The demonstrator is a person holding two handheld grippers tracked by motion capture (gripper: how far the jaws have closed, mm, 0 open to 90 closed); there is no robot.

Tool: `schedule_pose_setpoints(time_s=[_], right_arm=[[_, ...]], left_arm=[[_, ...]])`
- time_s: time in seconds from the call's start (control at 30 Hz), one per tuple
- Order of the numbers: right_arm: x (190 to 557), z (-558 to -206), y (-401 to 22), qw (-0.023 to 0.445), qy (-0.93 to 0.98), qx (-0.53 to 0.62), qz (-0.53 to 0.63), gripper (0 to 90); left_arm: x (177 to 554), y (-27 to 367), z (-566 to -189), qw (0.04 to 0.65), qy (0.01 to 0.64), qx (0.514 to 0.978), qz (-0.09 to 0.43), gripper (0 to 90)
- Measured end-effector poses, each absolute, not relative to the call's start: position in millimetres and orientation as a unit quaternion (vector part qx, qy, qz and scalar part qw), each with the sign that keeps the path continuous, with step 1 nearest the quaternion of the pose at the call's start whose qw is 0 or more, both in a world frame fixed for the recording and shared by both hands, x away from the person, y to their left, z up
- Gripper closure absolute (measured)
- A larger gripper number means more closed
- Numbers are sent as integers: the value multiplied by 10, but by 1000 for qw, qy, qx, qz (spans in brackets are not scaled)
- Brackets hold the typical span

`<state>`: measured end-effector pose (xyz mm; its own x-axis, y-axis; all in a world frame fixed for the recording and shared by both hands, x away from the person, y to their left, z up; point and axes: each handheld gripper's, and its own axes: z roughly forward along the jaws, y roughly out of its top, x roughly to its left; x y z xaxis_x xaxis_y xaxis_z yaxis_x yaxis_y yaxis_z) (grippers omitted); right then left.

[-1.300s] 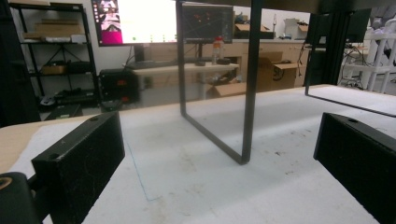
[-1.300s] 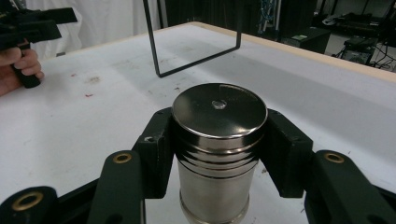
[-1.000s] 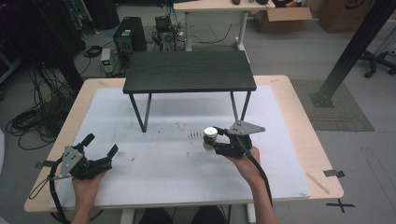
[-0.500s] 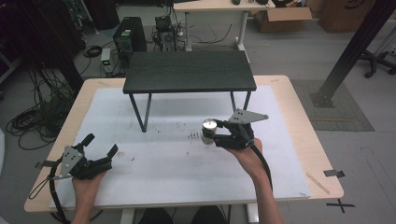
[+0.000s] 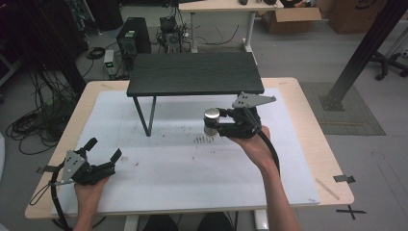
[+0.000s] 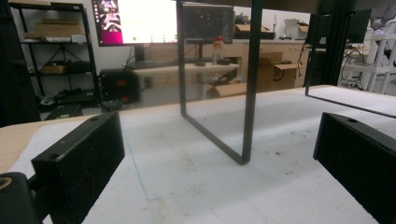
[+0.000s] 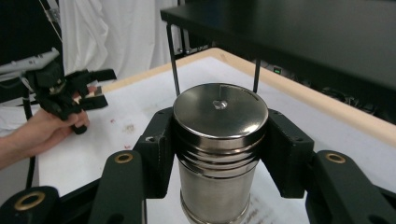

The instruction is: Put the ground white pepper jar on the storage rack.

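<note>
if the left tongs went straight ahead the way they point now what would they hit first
Probably the near leg frame of the black shelf; it stands ahead between the open left tongs, though depth is hard to judge.

My right gripper, fingers clamped on the steel cylinder, has lifted the cylinder off the white worktop and carried it nearer the black shelf.

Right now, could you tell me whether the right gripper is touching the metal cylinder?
Touching. In the right gripper view, the right gripper has both black pads pressed against the sides of the metal cylinder, just under its lid, with no gap.
</note>
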<state>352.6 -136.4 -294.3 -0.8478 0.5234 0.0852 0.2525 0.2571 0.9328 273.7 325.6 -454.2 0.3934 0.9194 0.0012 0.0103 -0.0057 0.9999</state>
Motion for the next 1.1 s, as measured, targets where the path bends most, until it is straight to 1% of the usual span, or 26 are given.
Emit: schedule_pose_setpoints(time_s=[0.03, 0.17, 0.37, 0.4, 0.6, 0.87, 1.1], right_arm=[[3526, -2943, -1364, 122, 783, 248, 557, 494], [3585, -2746, -1325, 120, 782, 242, 561, 494], [3672, -2551, -1296, 118, 782, 237, 564, 494], [3715, -2469, -1281, 120, 783, 236, 563, 494], [3855, -2296, -1254, 120, 780, 237, 567, 494], [3999, -2104, -1194, 127, 779, 235, 568, 494], [4145, -2031, -1132, 130, 778, 236, 567, 494]], left_arm=[[2737, 3258, -4542, 586, 392, 595, 387, 23], [2738, 3258, -4541, 586, 392, 595, 387, 24], [2740, 3258, -4541, 585, 392, 595, 387, 25], [2741, 3257, -4541, 585, 392, 595, 386, 25], [2741, 3257, -4540, 585, 393, 596, 386, 26], [2743, 3257, -4540, 585, 393, 596, 386, 27], [2742, 3256, -4540, 585, 393, 595, 386, 27]])
